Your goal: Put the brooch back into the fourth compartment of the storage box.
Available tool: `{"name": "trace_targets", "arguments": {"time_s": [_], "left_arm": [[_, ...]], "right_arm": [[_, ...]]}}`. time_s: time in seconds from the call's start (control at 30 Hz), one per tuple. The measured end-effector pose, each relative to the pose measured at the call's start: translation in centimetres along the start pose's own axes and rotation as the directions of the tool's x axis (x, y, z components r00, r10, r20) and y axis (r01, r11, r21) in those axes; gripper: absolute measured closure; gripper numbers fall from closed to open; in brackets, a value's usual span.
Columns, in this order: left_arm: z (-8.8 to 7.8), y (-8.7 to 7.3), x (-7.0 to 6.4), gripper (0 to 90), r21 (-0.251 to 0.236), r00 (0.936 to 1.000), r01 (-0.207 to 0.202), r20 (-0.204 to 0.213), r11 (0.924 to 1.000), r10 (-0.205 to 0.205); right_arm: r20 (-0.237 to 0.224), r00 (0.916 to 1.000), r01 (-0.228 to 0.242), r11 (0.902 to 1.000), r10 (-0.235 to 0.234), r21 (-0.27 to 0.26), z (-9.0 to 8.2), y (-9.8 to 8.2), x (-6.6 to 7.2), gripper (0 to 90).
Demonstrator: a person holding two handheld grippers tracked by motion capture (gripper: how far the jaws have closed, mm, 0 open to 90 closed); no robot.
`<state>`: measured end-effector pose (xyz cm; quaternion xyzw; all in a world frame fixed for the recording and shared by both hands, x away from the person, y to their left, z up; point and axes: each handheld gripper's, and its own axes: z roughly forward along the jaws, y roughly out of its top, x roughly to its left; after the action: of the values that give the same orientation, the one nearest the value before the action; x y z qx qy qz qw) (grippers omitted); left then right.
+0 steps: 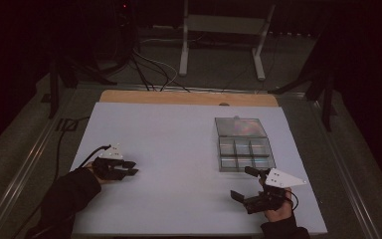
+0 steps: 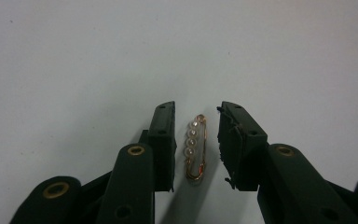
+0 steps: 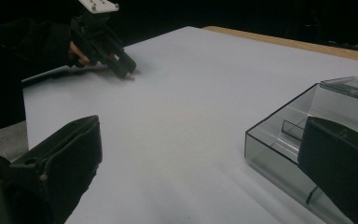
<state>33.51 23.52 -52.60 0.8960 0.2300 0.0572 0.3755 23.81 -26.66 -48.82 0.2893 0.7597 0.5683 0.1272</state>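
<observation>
The left gripper (image 2: 196, 142) rests low over the white surface (image 2: 74, 60) with a small gold hair clip (image 2: 196, 148), set with a row of clear stones, lying lengthwise between its fingers (image 2: 164, 140). The fingers stand narrowly apart, and a thin gap shows on each side of the clip, so they straddle it without pressing yet. The right gripper (image 1: 248, 185) waits with its fingers spread wide and nothing between them, just beside the near edge of a clear compartment box (image 1: 243, 149) whose lid lies open behind it. By the look of it, the work is at its start: the clip is framed but not gripped, and the lift and the carry across to the box are left.
</observation>
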Motion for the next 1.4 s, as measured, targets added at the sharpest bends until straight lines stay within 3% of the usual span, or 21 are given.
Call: {"name": "trace_targets", "arguments": {"time_s": [0.87, 1.4], "left_arm": [[0.31, 0.34, 0.11, 87.7, 0.043, 0.9995, -0.016, -0.026, 0.999, 0.017], [0.02, 0.74, 0.19, 88.4, 0.037, 0.9997, -0.016, 0.018, 0.9992, 0.015]], "right_arm": [[0.007, 1.0, 0.0, 1.0, 0.0, 0.001, -0.08, 0.0, -0.01, 0.0], [0.008, 1.0, -0.001, 1.0, 0.001, -0.004, -0.17, 0.05, -0.02, 0.0]]}}
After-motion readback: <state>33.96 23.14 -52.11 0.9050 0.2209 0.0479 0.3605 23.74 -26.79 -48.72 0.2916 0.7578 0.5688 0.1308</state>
